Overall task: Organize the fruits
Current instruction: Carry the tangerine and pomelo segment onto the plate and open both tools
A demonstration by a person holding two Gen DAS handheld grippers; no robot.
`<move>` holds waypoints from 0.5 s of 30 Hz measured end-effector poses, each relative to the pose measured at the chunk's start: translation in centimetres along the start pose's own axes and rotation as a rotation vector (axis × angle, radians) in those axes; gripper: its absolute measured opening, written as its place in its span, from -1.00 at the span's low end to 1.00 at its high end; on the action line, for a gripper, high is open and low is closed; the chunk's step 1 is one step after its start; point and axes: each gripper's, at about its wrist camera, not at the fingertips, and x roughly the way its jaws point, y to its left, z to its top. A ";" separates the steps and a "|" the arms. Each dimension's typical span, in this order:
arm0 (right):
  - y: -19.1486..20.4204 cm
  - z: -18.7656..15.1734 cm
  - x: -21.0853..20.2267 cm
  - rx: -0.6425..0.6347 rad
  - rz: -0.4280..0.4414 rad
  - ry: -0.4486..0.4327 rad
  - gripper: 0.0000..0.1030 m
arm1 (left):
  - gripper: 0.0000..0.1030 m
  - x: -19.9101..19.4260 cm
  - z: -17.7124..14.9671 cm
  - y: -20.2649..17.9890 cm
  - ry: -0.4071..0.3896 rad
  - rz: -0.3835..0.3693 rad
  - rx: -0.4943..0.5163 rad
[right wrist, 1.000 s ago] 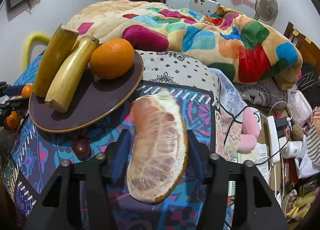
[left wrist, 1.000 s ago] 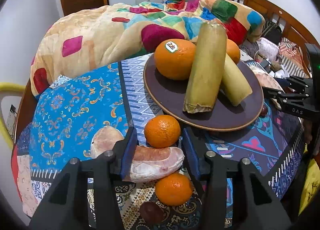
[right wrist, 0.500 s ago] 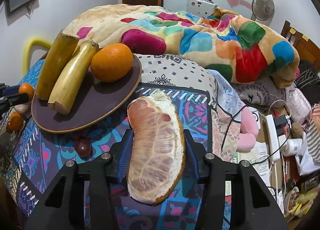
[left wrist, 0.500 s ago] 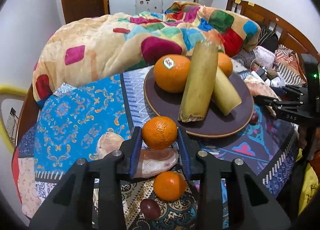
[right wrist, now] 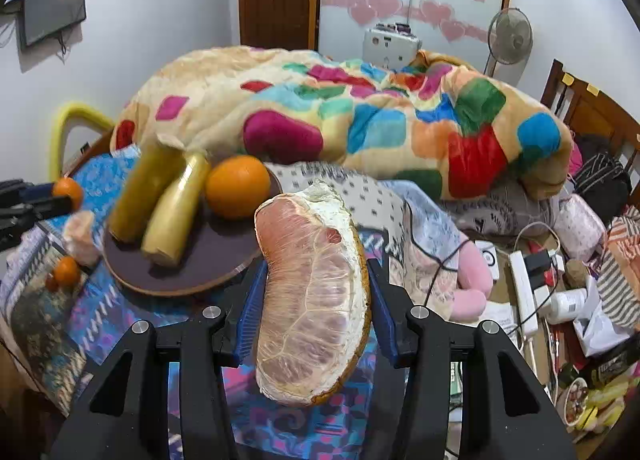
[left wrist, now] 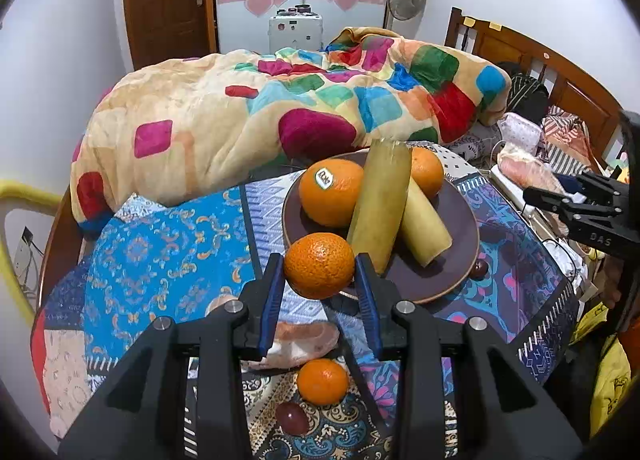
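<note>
My left gripper (left wrist: 320, 284) is shut on a small tangerine (left wrist: 319, 271), held in the air just in front of the brown plate (left wrist: 460, 220). The plate holds two big oranges (left wrist: 331, 191) and two yellow banana pieces (left wrist: 380, 204). Below lie a pomelo segment (left wrist: 298, 340), another tangerine (left wrist: 322, 381) and a dark red fruit (left wrist: 292, 418). My right gripper (right wrist: 316, 292) is shut on a large peeled pomelo wedge (right wrist: 314, 308), lifted to the right of the plate (right wrist: 208, 256). The left gripper with its tangerine (right wrist: 69, 188) shows at the far left.
A patterned cloth (left wrist: 160, 252) covers the table. A colourful blanket (left wrist: 280, 112) is heaped behind it. Another dark red fruit (left wrist: 478, 269) lies by the plate's right rim. Power strips, cables and clutter (right wrist: 532, 284) lie right of the table. A wooden bed frame (left wrist: 560, 76) stands at the right.
My left gripper closed on the tangerine and lifted it off the cloth toward the plate. My right gripper raised the pomelo wedge higher and closer to the plate.
</note>
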 end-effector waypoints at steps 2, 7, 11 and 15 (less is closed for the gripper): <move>0.4 0.5 -0.5 -0.003 0.002 -0.023 -0.12 | -0.31 0.1 0.5 -0.3 -0.010 0.011 0.014; 1.3 1.7 -0.5 0.000 0.031 -0.058 -0.12 | -0.31 0.8 1.4 -0.6 -0.022 0.030 0.034; 2.1 2.3 0.3 -0.001 0.050 -0.074 -0.12 | -0.31 1.9 2.0 -0.4 -0.016 0.042 0.043; 2.9 2.7 1.5 -0.001 0.068 -0.070 -0.12 | -0.31 2.9 2.3 -0.1 -0.006 0.037 0.038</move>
